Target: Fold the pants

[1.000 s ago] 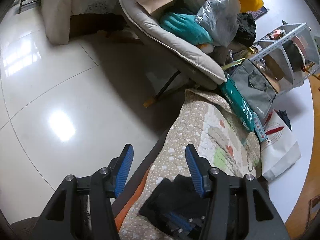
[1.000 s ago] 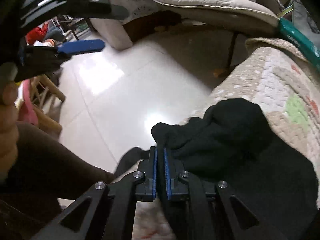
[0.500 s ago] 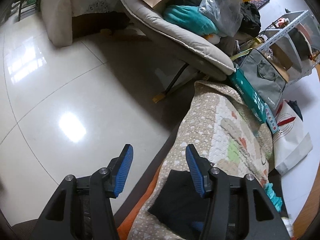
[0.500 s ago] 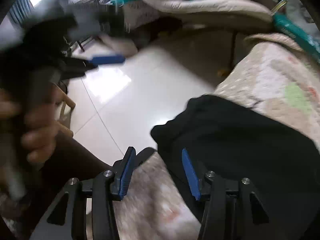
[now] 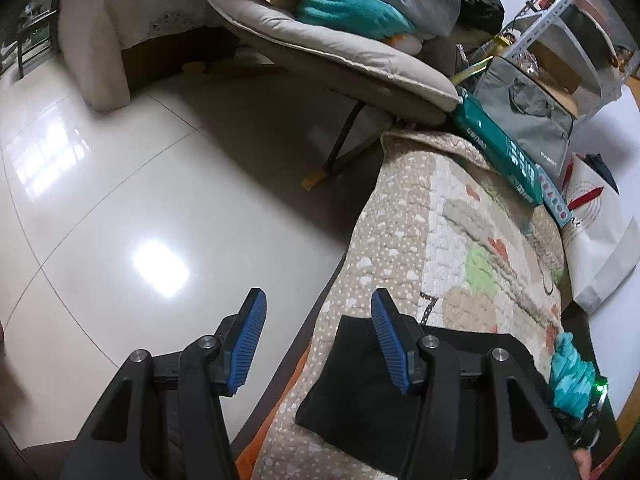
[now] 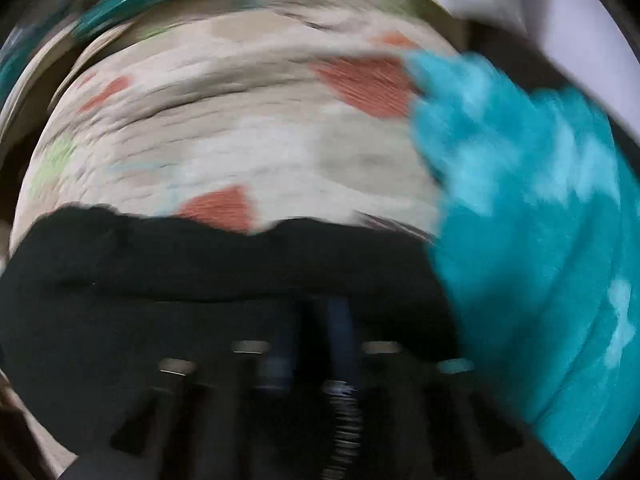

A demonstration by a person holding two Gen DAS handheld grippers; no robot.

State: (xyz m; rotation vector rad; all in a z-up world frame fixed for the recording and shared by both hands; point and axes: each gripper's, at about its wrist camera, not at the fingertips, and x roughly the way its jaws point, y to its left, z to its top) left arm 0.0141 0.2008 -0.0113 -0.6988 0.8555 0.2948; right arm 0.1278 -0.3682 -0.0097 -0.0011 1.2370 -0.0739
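The black pants (image 5: 360, 392) lie folded flat on the patterned quilt (image 5: 452, 240), near its front edge. My left gripper (image 5: 318, 344) is open and empty, held above the quilt's edge, its right finger over the pants. The right wrist view is badly blurred: the pants (image 6: 200, 264) fill its lower part, with the quilt (image 6: 248, 132) beyond. My right gripper (image 6: 316, 344) shows its two fingers close together over the black cloth; the blur hides whether they hold it.
A turquoise cloth (image 6: 532, 240) lies on the quilt right of the pants; it also shows in the left wrist view (image 5: 570, 376). A padded lounge chair (image 5: 340, 52) piled with bags stands beyond. A teal box (image 5: 496, 156) and grey bag (image 5: 528, 116) lie at the quilt's far end. Glossy tile floor (image 5: 140, 200) lies left.
The right gripper opened and let go of the bunched pants, then swung fast to the right across the quilt. The pants now lie flat. The left gripper stayed open and tilted a little.
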